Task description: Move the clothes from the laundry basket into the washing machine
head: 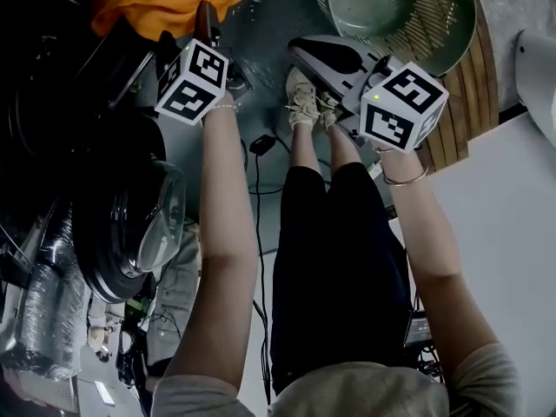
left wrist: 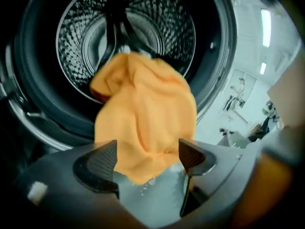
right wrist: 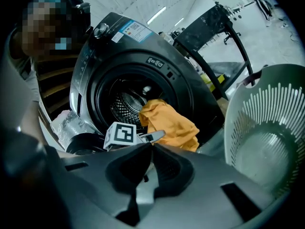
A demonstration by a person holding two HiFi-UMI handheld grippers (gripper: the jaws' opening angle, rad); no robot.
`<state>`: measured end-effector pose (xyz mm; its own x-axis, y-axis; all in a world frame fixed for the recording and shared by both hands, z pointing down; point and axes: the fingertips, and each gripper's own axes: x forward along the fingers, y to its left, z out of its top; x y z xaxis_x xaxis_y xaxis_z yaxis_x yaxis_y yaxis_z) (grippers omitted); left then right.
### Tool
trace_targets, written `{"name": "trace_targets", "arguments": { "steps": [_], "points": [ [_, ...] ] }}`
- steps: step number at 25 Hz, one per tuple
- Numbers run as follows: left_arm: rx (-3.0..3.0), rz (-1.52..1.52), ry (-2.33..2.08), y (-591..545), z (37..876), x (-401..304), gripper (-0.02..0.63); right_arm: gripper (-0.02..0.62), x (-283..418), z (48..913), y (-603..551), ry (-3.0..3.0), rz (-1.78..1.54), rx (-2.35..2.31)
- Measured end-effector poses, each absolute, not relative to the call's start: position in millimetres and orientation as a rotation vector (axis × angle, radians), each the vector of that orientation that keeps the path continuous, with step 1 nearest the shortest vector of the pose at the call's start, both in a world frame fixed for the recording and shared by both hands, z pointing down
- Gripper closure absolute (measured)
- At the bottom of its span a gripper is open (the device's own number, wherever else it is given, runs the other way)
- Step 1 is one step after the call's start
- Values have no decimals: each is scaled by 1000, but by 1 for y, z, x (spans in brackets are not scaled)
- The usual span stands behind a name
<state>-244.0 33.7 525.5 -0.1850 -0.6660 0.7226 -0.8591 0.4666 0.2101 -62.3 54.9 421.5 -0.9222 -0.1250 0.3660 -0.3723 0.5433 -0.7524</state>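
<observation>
A person stands at a dark front-loading washing machine (right wrist: 190, 99) with a gripper in each hand. The left gripper (left wrist: 147, 151) is at the machine's mouth, its jaws spread wide. An orange cloth (left wrist: 143, 113) bunches over the lower lip of the opening, just ahead of the open jaws and partly between them, and neither pad presses on it. The perforated steel drum (left wrist: 157, 23) shows behind the cloth.

The right gripper (right wrist: 152, 144) is held farther back with its jaws closed together on nothing. Beside it is a pale green slatted laundry basket (right wrist: 267, 142).

A colored sticker (right wrist: 135, 31) on the machine's top panel and a small badge (right wrist: 155, 62) above the door ring both carry print too small to read. The cubes on the two grippers carry black-and-white square markers. The machine's round glass door (head: 139, 224) hangs open at the left of the head view.
</observation>
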Motion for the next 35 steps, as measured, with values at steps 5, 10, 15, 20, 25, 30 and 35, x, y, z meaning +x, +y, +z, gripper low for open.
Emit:
{"name": "trace_targets", "arguments": {
  "steps": [5,10,15,20,25,30,35],
  "points": [
    [1196,447,-1980,15,561,-256,216,577,-71,417,59,-2521,1317,354],
    [1112,466,-2026,13,560,-263,336,577,-71,424,60,-2485,1253,338],
    [1255,425,-2080,6,515,-261,534,577,-67,415,56,-2505,1258,333],
    [1425,349,-2272,-28,441,-296,541,577,-70,405,52,-2517,1253,339],
    [1581,297,-2451,-90,381,-338,537,577,-78,400,43,-2548,1248,362],
    [1497,364,-2302,-95,424,-341,424,577,-85,402,45,-2550,1257,351],
    [1444,346,-2293,-54,421,-324,334,577,-83,400,52,-2540,1261,348]
  ]
}}
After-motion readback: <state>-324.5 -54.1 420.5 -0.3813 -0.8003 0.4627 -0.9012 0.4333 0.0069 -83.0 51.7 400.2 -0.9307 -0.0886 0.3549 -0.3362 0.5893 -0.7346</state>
